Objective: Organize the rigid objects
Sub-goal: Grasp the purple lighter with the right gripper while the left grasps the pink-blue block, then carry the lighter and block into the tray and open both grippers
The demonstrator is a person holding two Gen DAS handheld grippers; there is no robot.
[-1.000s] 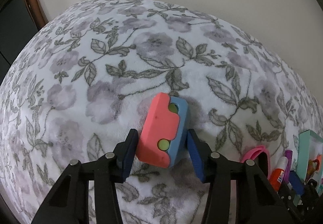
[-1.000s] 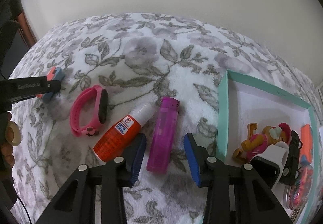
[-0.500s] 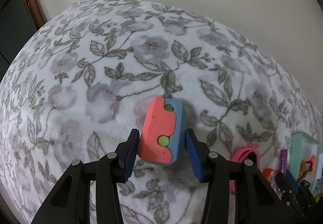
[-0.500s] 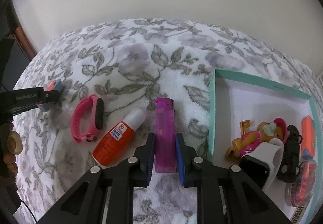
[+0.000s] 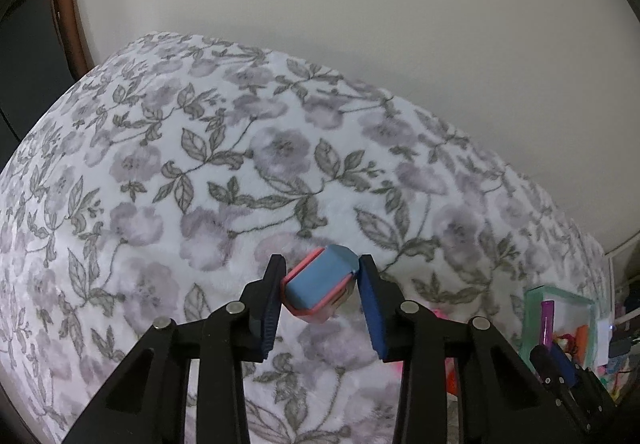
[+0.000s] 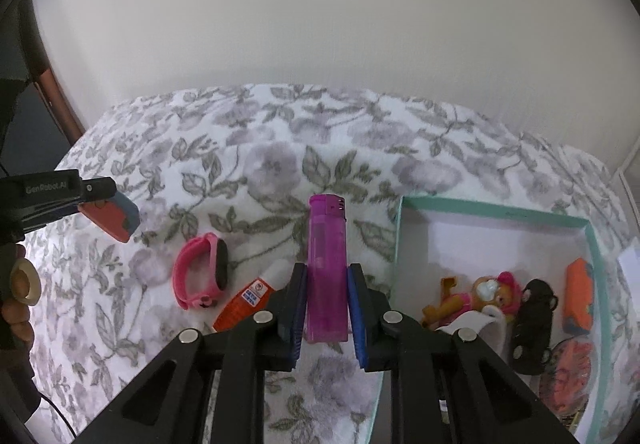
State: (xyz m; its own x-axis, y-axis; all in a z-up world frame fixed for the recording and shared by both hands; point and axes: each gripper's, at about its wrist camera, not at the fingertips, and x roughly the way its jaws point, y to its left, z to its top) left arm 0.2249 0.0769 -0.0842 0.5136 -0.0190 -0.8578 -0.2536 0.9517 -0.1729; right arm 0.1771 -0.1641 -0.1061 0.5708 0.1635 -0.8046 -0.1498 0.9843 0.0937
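Observation:
My left gripper (image 5: 320, 296) is shut on a pink and blue toy block (image 5: 318, 284) and holds it above the floral blanket; the block also shows in the right wrist view (image 6: 112, 219). My right gripper (image 6: 326, 314) is shut on a purple lighter (image 6: 326, 264), lifted off the blanket, left of the teal box (image 6: 480, 205). A pink wristband (image 6: 202, 272) and an orange glue bottle (image 6: 250, 300) lie on the blanket left of the lighter.
The teal box holds a toy figure (image 6: 480, 294), a black toy car (image 6: 534, 318), an orange item (image 6: 578, 298) and a white watch strap. The box also shows at the right edge of the left wrist view (image 5: 560, 320). A wall stands behind the blanket.
My right gripper closed on the purple lighter and lifted it. My left gripper raised the toy block off the blanket, and the block tilted between the pads.

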